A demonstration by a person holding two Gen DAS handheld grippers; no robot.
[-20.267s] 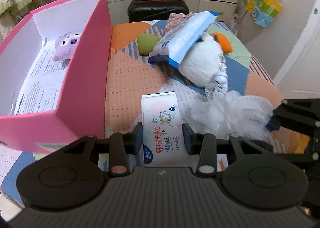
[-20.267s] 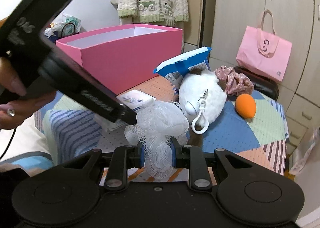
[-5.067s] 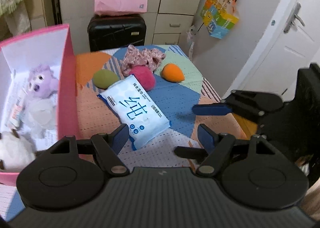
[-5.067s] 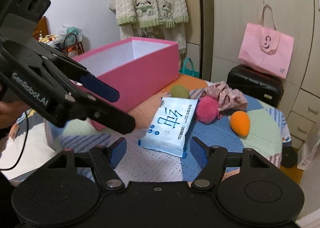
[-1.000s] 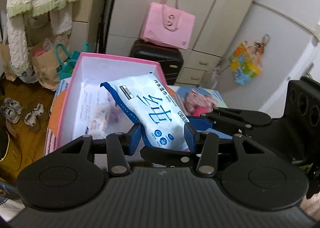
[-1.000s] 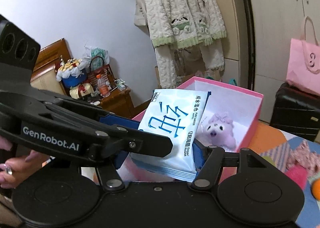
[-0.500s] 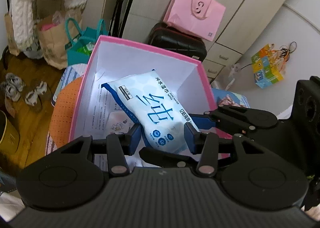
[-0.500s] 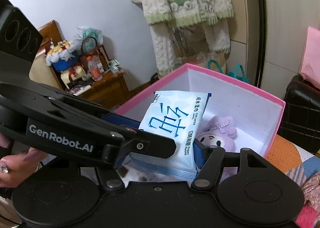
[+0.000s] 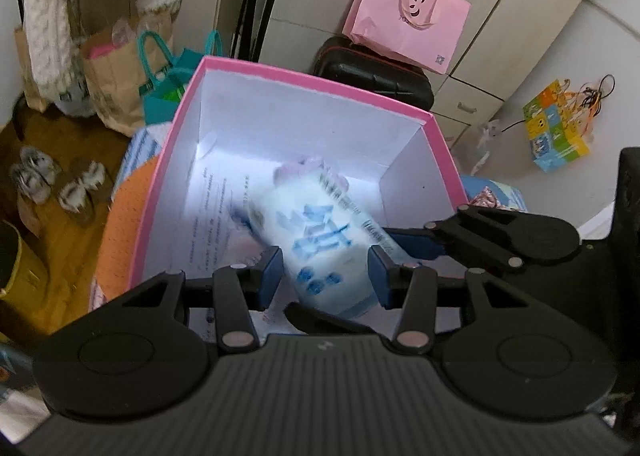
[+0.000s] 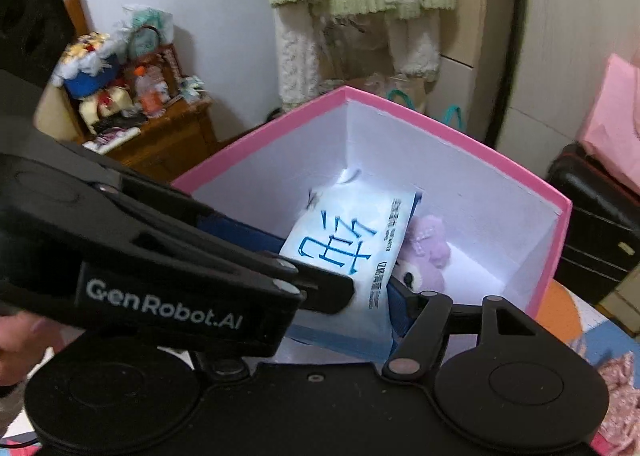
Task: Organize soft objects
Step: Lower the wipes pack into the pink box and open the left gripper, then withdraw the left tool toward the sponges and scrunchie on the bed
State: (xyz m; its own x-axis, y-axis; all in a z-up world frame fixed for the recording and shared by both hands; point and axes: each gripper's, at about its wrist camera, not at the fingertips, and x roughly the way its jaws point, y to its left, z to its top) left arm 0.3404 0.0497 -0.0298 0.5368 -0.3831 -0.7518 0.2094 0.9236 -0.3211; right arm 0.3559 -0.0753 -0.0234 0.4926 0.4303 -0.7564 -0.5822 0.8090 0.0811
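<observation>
A white and blue wet-wipes pack [image 9: 320, 240] is blurred with motion inside the pink box [image 9: 280, 74], apart from my left gripper's [image 9: 323, 276] open blue pads. In the right wrist view the wet-wipes pack [image 10: 344, 240] leans in the pink box [image 10: 460, 132] over a purple plush toy [image 10: 428, 252]. My right gripper [image 10: 352, 296] is open; its left finger is hidden behind the left gripper's body, its right pad [image 10: 400, 304] sits beside the pack. Both grippers hover over the box's near end.
A black suitcase [image 9: 372, 76] with a pink paper bag [image 9: 408, 16] stands behind the box. A wooden side table [image 10: 160, 136] with clutter is at the left. Bags and slippers [image 9: 56, 180] lie on the floor. A patchwork cloth [image 10: 600, 340] covers the table.
Both grippers have opened and let go of the wipes pack, which has dropped into the pink box. The grippers have moved lower and closer over the box.
</observation>
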